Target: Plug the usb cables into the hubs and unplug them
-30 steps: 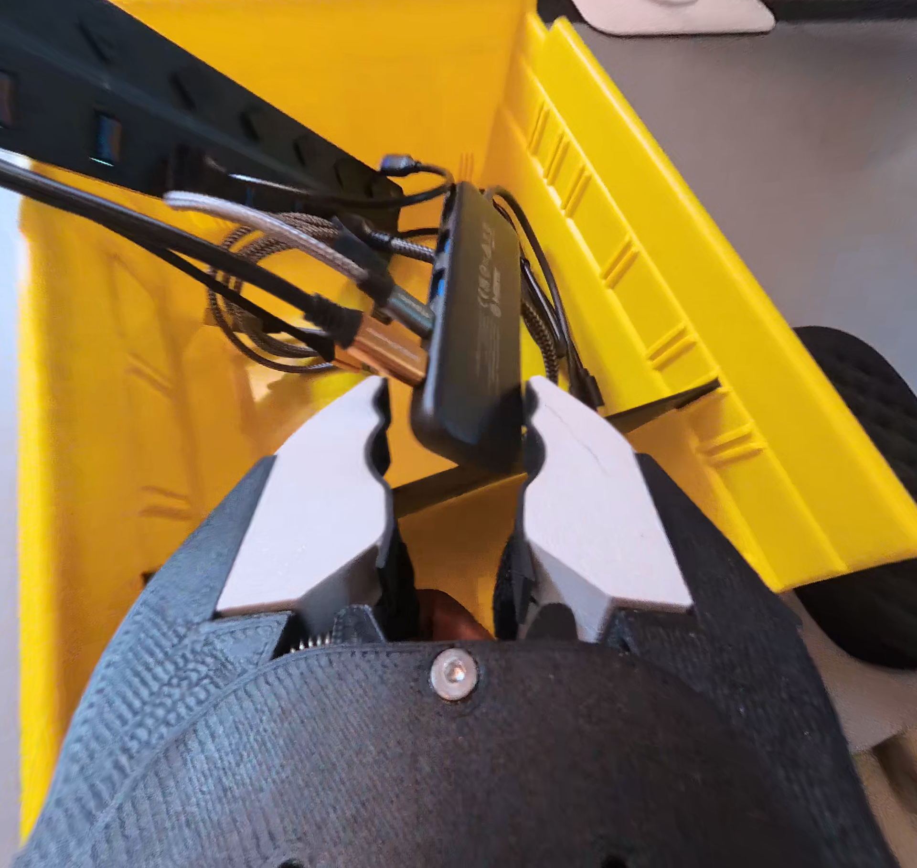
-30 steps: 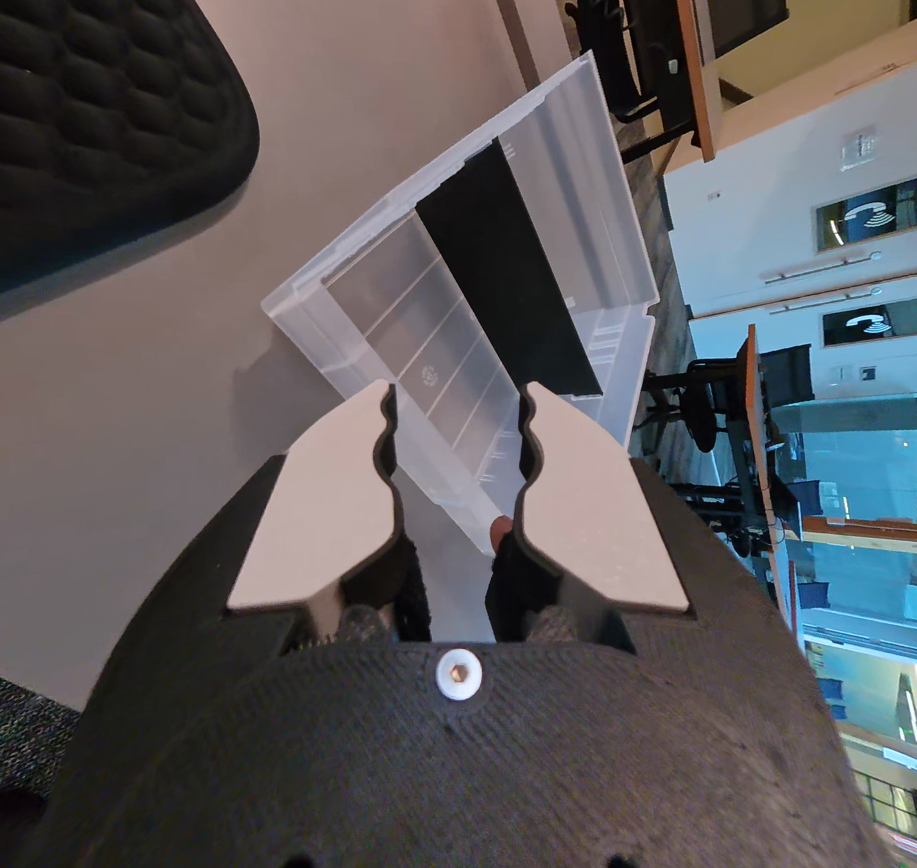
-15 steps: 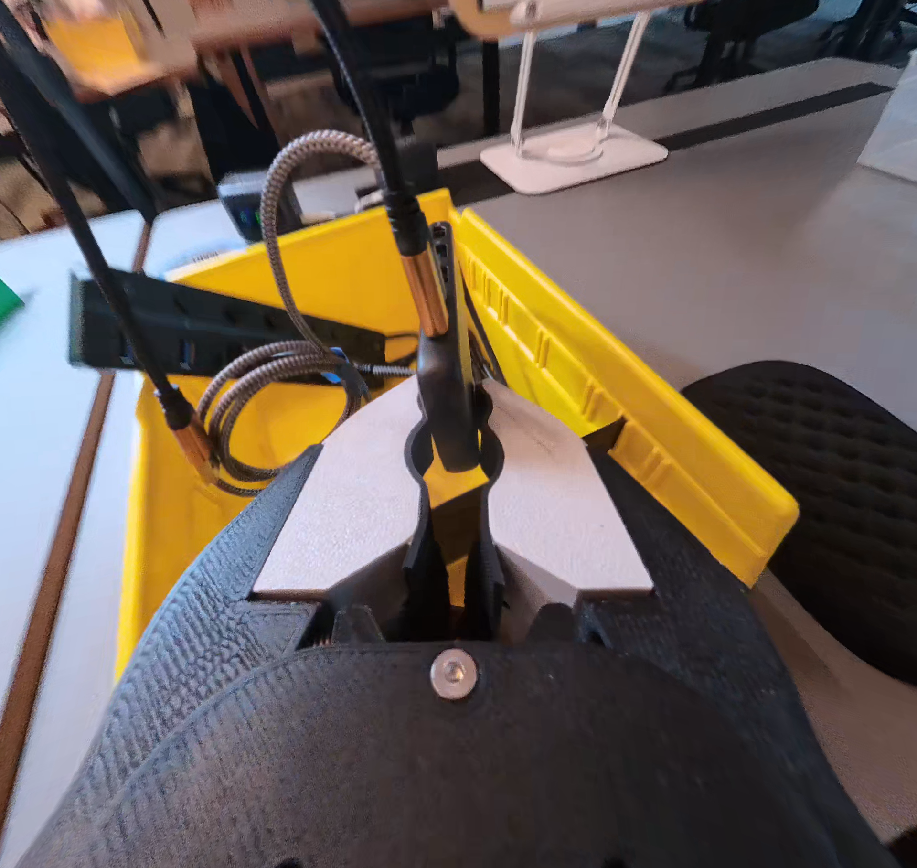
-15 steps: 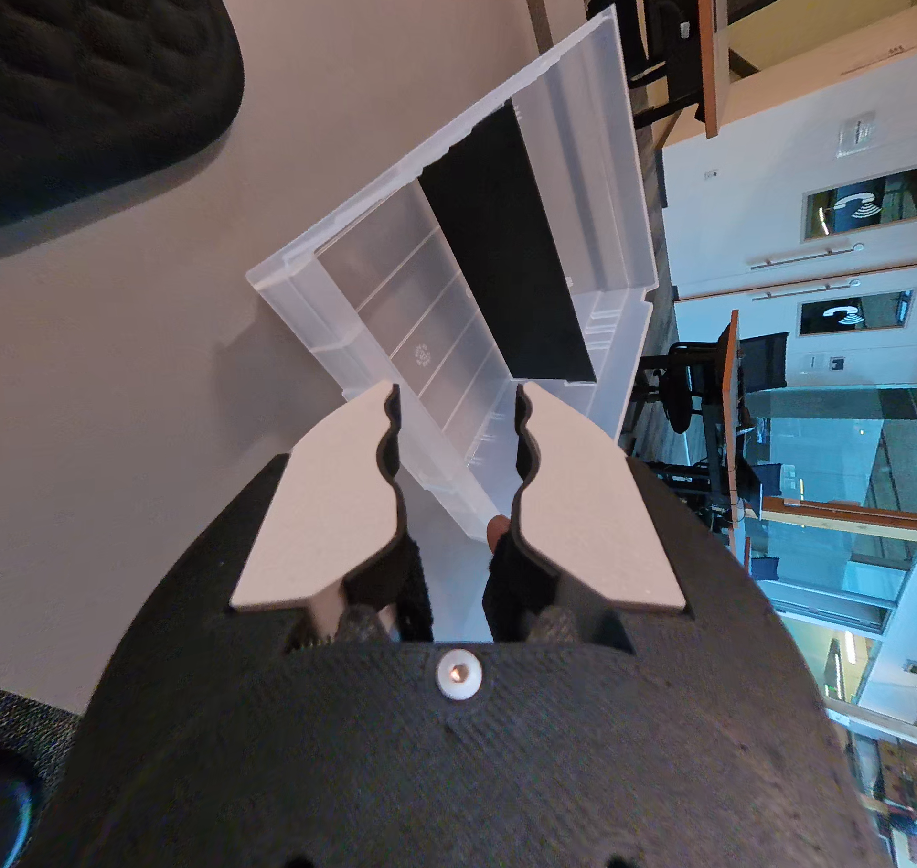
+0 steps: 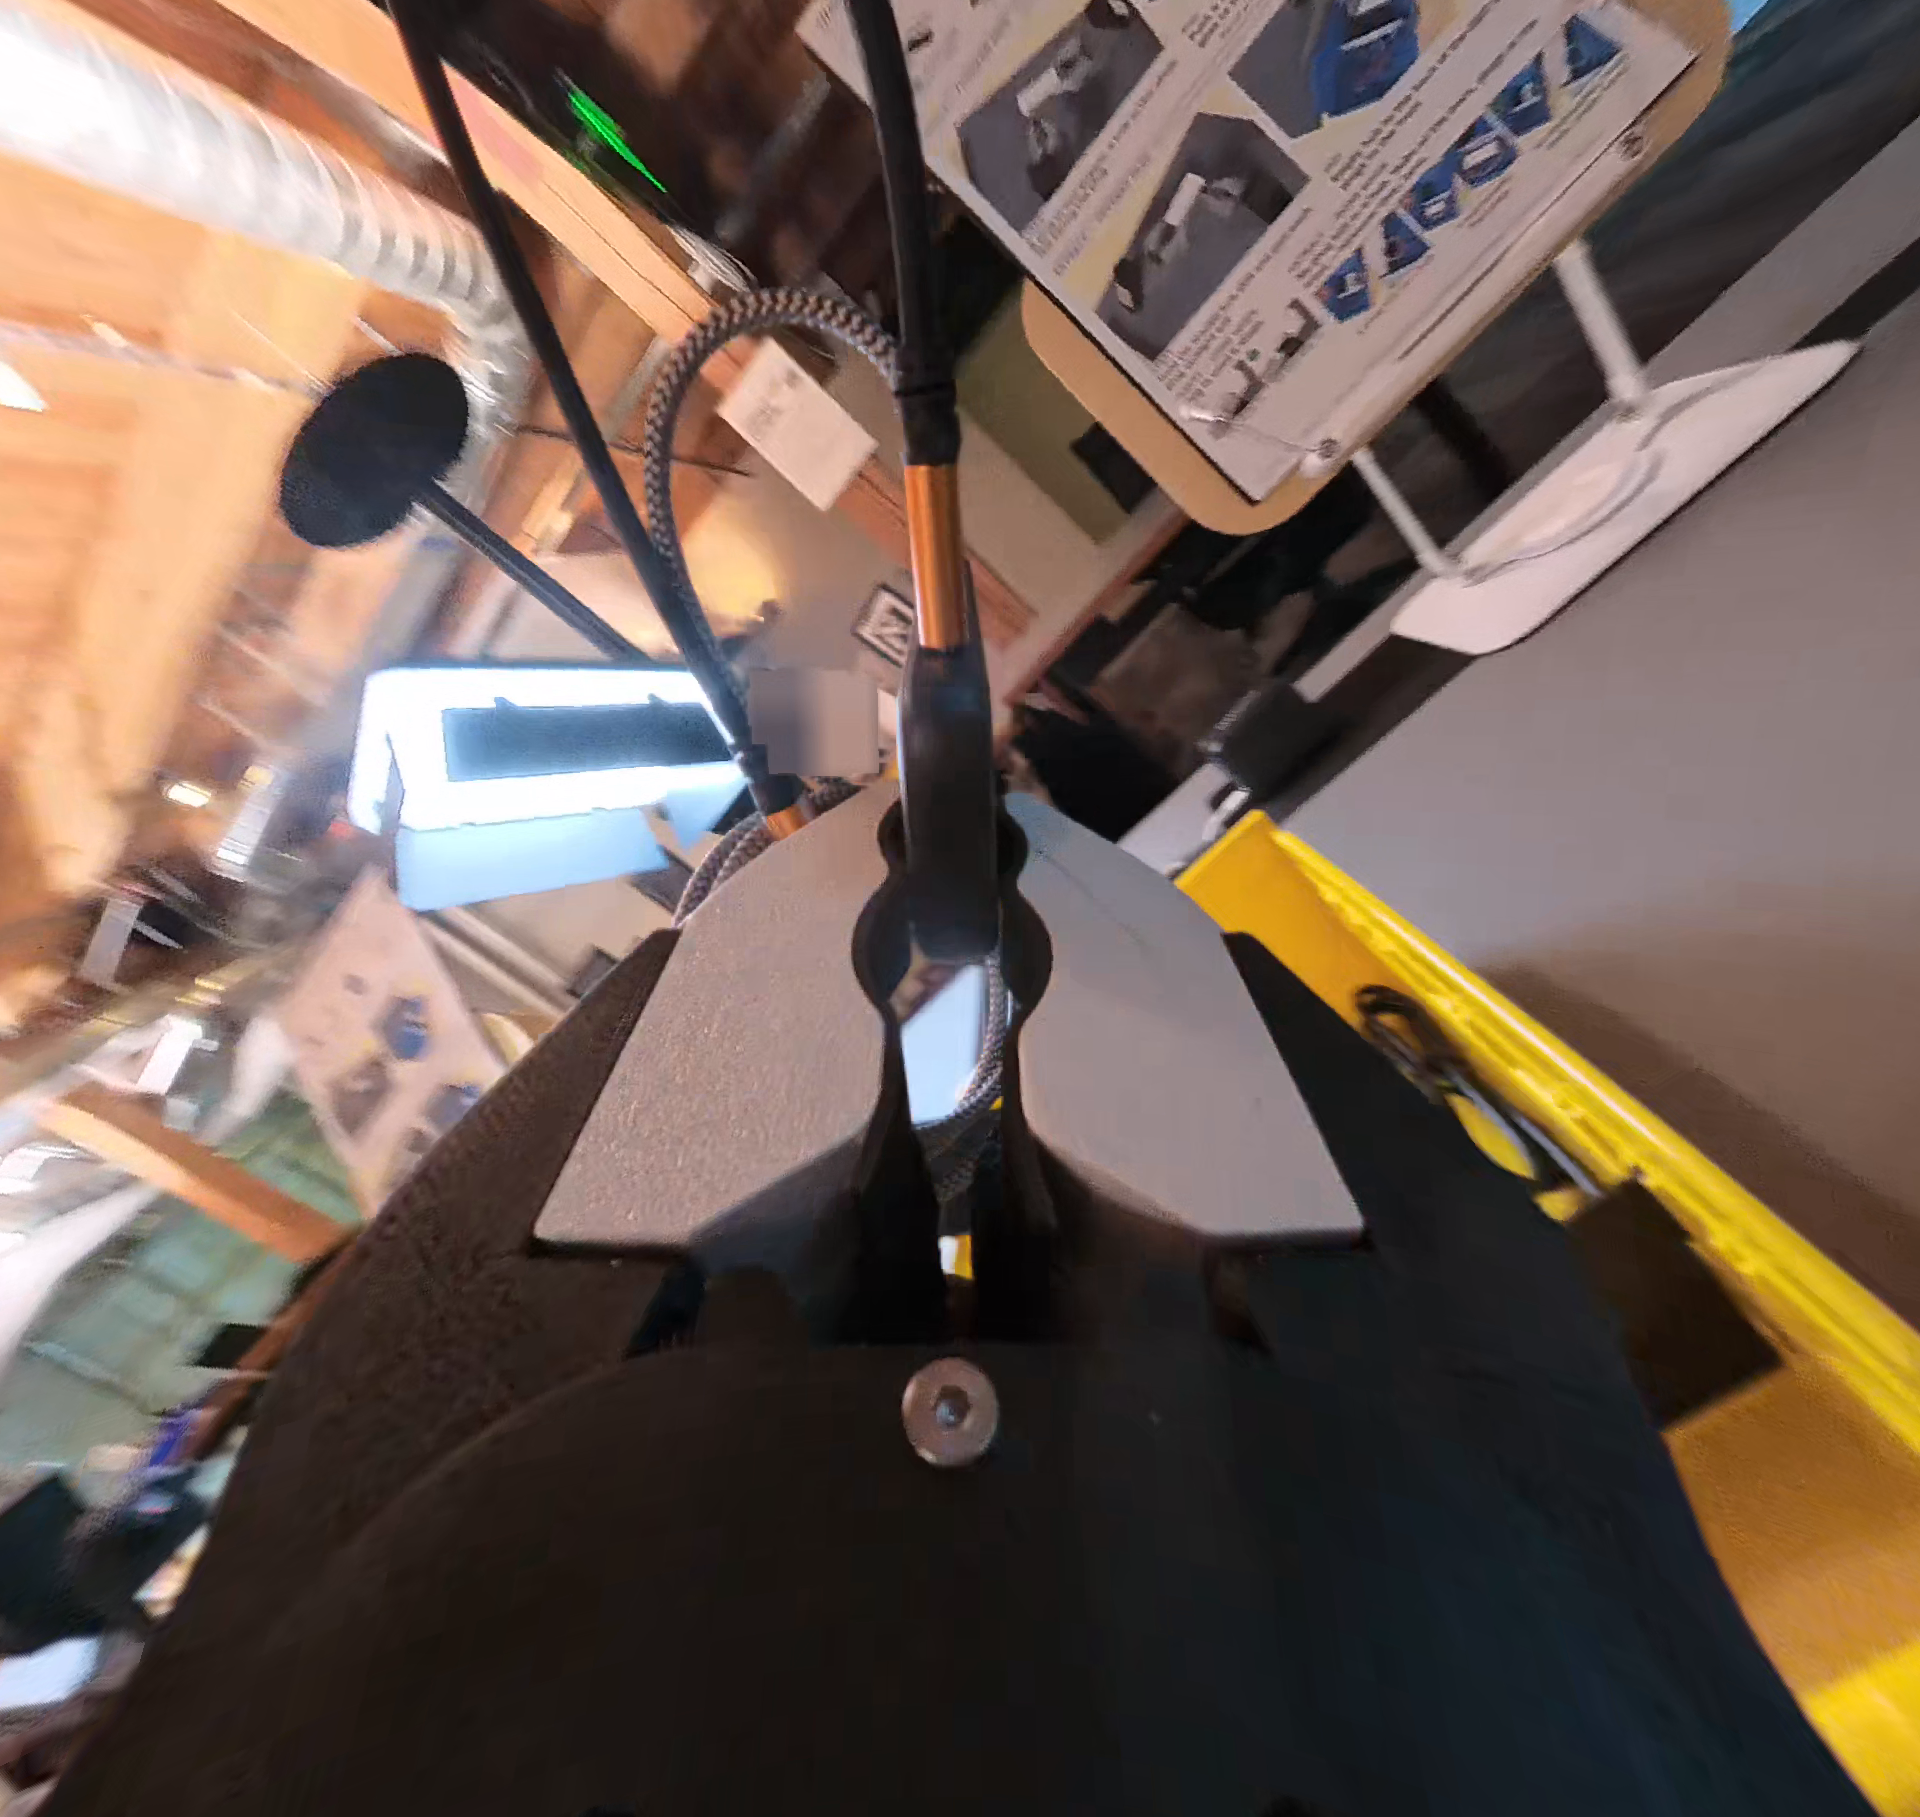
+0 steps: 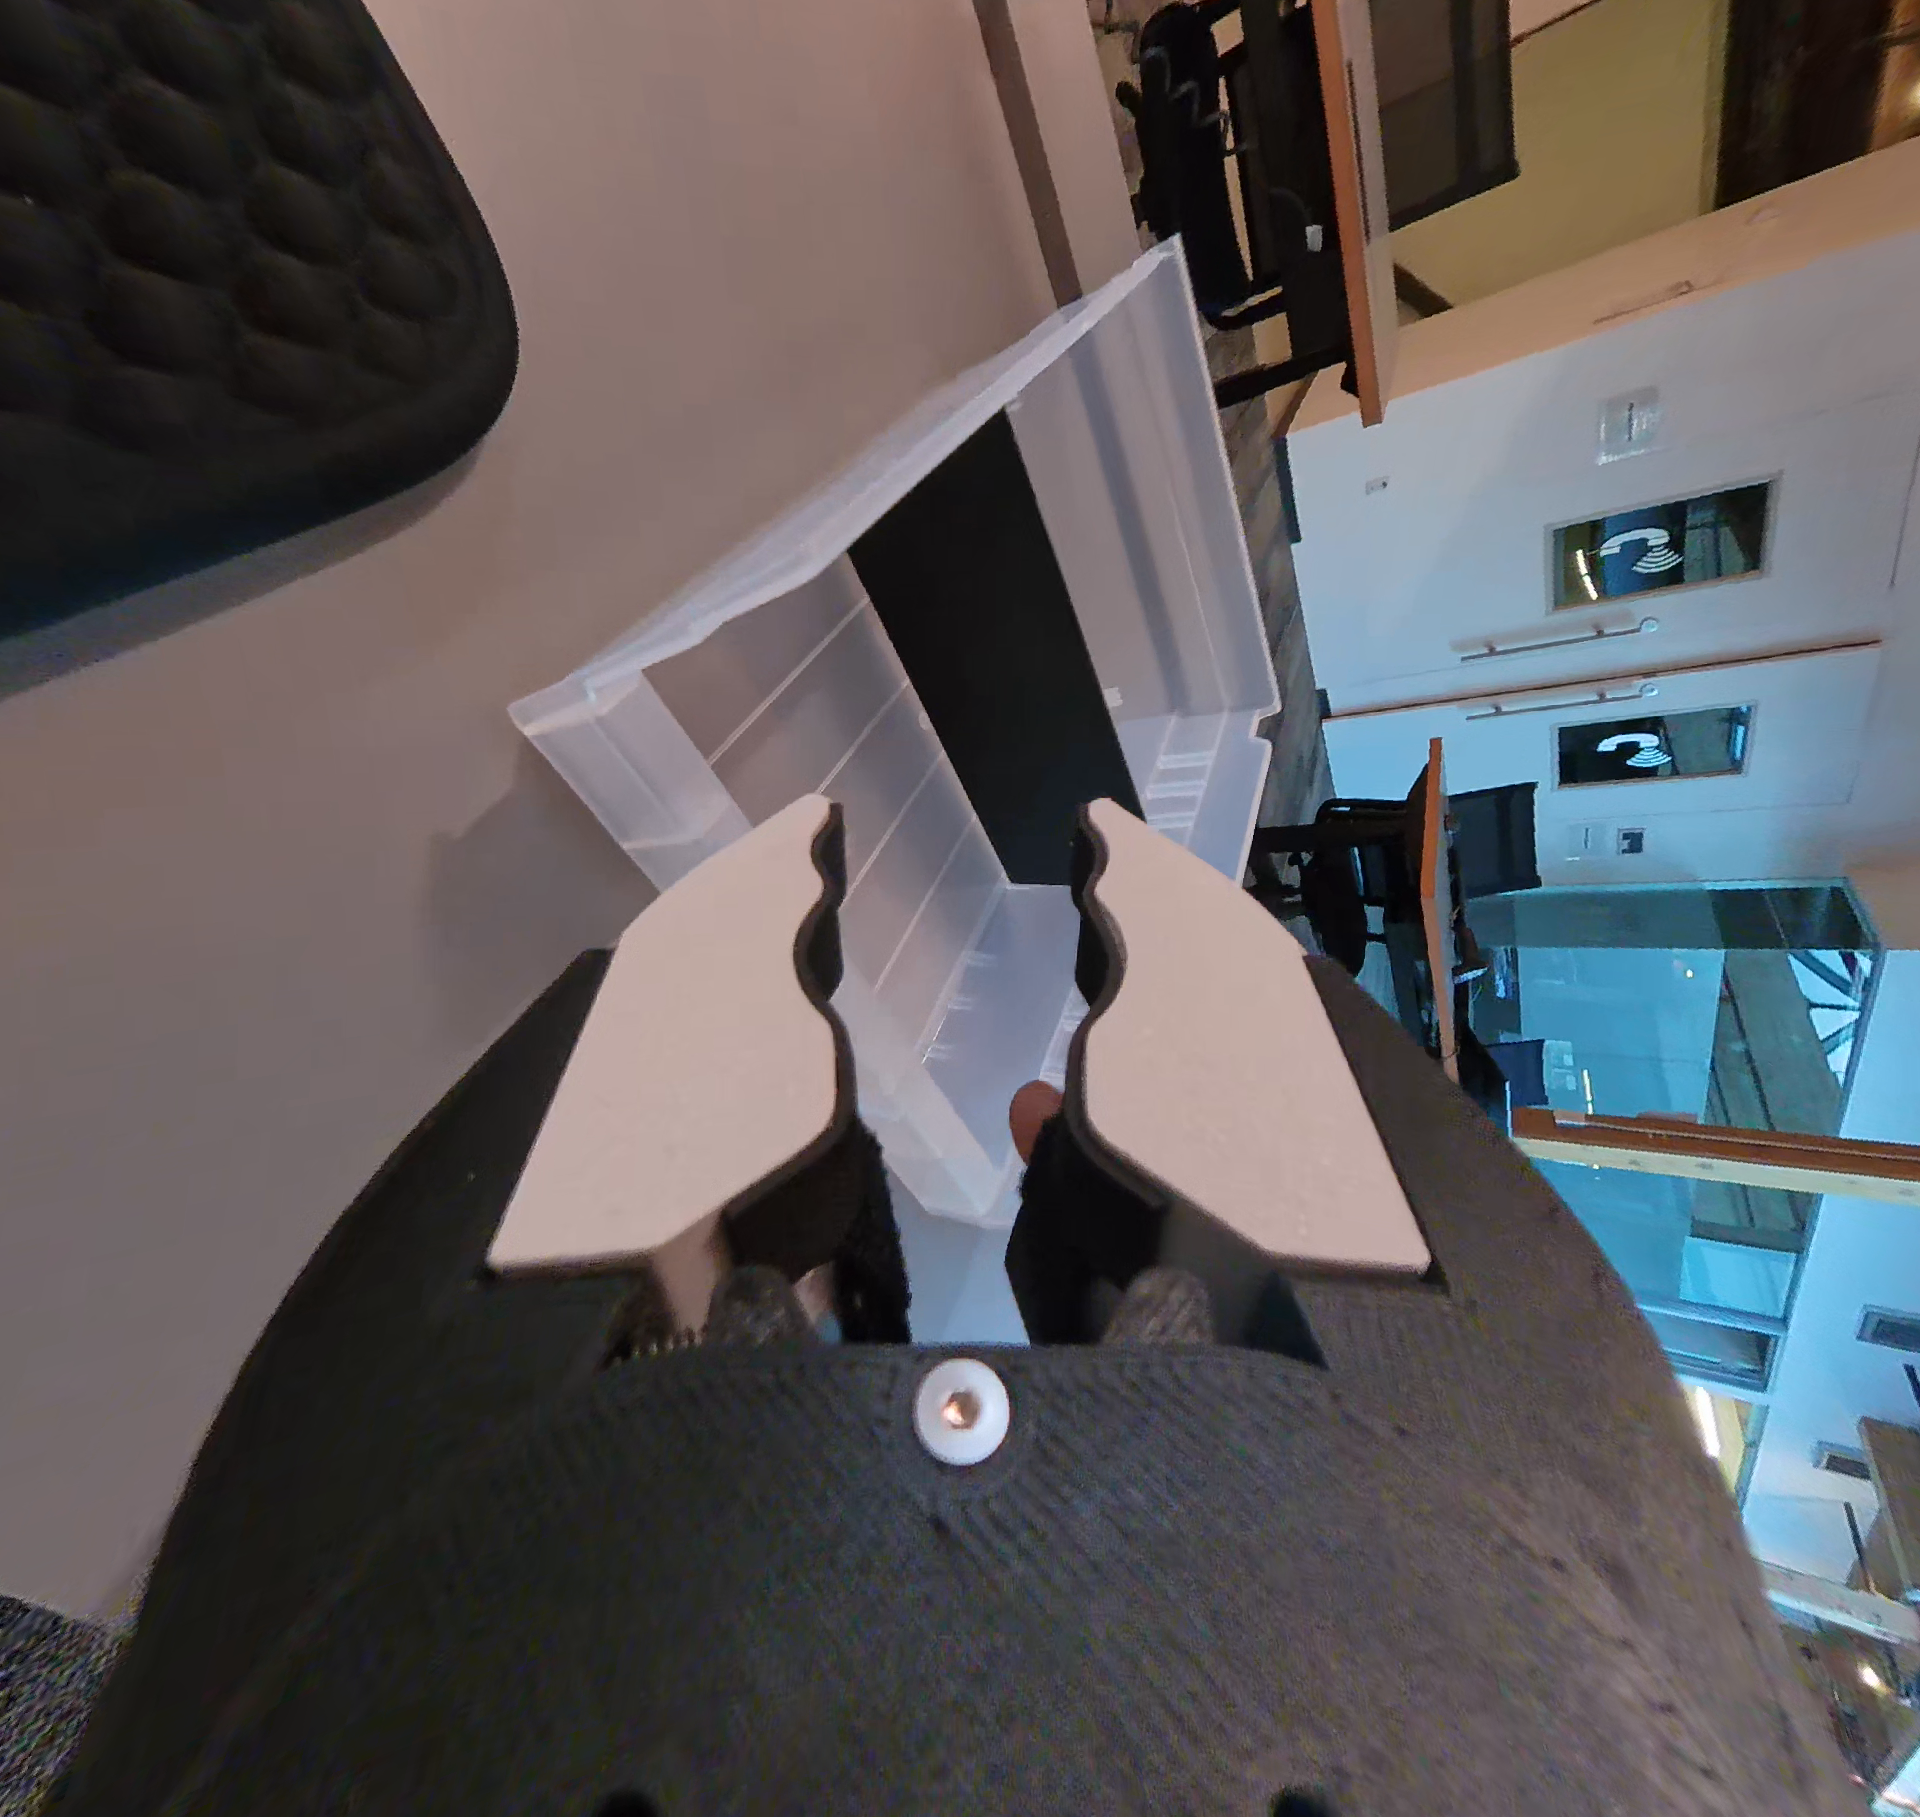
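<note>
My left gripper (image 5: 951, 837) is shut on a slim black USB hub (image 5: 943, 759), held edge-on and lifted above the yellow bin (image 5: 1475, 1071). A black cable with a copper-coloured plug (image 5: 932, 552) is plugged into the hub's top end and rises out of view. A grey braided cable (image 5: 727, 365) loops beside it, and a thin black cable (image 5: 540, 313) hangs to the left. My right gripper (image 6: 956, 832) is open and empty, pointing at a clear plastic bin (image 6: 935, 687) on the grey table.
A black cushioned pad (image 6: 208, 209) lies on the table (image 6: 665, 209) left of the clear bin. A printed sheet in a white stand (image 5: 1299, 157) stands behind the yellow bin. Desks and chairs fill the blurred background. The grippers' ends are close to 60 cm from one another.
My left gripper has closed on the hub and lifted it out of the yellow bin, tilting upward, with the cables trailing. My right gripper has shifted slightly and stays open.
</note>
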Demonstrator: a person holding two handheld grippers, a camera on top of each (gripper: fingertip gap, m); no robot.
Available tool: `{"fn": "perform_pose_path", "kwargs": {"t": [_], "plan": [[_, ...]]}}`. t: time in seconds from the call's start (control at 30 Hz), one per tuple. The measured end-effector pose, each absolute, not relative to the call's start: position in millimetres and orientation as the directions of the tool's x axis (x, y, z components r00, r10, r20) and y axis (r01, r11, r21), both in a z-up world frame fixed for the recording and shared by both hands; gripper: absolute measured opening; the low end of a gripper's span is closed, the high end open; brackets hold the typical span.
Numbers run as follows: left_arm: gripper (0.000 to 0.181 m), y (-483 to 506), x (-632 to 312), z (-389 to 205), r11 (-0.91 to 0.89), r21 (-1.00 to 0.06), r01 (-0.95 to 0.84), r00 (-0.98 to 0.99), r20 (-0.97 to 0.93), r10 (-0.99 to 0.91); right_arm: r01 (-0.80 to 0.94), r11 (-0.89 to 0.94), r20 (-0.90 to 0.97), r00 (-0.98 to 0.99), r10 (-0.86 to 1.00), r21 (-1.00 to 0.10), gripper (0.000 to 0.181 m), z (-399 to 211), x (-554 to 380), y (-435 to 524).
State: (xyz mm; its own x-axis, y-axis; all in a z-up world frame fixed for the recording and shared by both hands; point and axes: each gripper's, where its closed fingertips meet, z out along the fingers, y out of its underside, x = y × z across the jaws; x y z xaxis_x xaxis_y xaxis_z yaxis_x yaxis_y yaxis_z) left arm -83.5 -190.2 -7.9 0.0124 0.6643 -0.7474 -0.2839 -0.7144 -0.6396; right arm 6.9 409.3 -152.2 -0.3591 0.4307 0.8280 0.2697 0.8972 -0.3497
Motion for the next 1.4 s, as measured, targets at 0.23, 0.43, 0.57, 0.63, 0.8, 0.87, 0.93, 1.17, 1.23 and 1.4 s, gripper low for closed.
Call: {"fn": "perform_pose_path", "kwargs": {"t": [0.23, 0.43, 0.57, 0.63, 0.8, 0.87, 0.93, 1.17, 1.23, 1.4], "plan": [[0.012, -150, -78, 20, -0.893, -0.338, -0.297, -0.193, -0.895, 0.403, 0.177, 0.898, 0.842, -0.313, 0.44, -0.403, 0.041, -133, 2, 388], [0.012, -75, -77, -5, -0.921, -0.154, -0.357, -0.185, -0.955, 0.232, -0.289, 0.749, 0.797, -0.325, 0.509, -0.597, 0.037, -76, 3, 271], [0.012, -20, -74, -29, -0.878, -0.139, -0.458, -0.156, -0.96, 0.234, -0.497, 0.382, 0.626, -0.598, 0.501, -0.779, 0.038, -61, 23, 166], [0.012, 2, -70, -39, -0.867, -0.102, -0.488, -0.18, -0.96, 0.214, -0.504, 0.262, 0.566, -0.686, 0.458, -0.823, 0.039, -64, 28, 131], [0.012, 40, -60, -61, -0.798, -0.174, -0.577, -0.082, -0.96, 0.269, -0.393, 0.12, 0.388, -0.724, 0.57, -0.912, 0.019, -79, -4, 115], [0.012, 49, -54, -70, -0.758, -0.226, -0.612, -0.014, -0.955, 0.297, -0.351, -0.042, 0.266, -0.777, 0.571, -0.936, 0.014, -73, -5, 114], [0.012, 57, -49, -78, -0.723, -0.269, -0.636, 0.047, -0.949, 0.312, -0.323, -0.168, 0.193, -0.828, 0.526, -0.931, 0.015, -68, 1, 109], [0.012, 69, -44, -98, -0.705, -0.3, -0.643, 0.126, -0.949, 0.289, -0.289, -0.159, 0.174, -0.846, 0.504, -0.944, 0.019, -75, 0, 98], [0.012, 72, -43, -100, -0.69, -0.322, -0.648, 0.155, -0.943, 0.295, -0.272, -0.157, 0.159, -0.848, 0.506, -0.949, 0.016, -74, -2, 98], [0.012, 74, -43, -105, -0.664, -0.39, -0.638, 0.223, -0.919, 0.326, -0.247, -0.124, 0.162, -0.868, 0.468, -0.961, 0.006, -74, 1, 93]]}}
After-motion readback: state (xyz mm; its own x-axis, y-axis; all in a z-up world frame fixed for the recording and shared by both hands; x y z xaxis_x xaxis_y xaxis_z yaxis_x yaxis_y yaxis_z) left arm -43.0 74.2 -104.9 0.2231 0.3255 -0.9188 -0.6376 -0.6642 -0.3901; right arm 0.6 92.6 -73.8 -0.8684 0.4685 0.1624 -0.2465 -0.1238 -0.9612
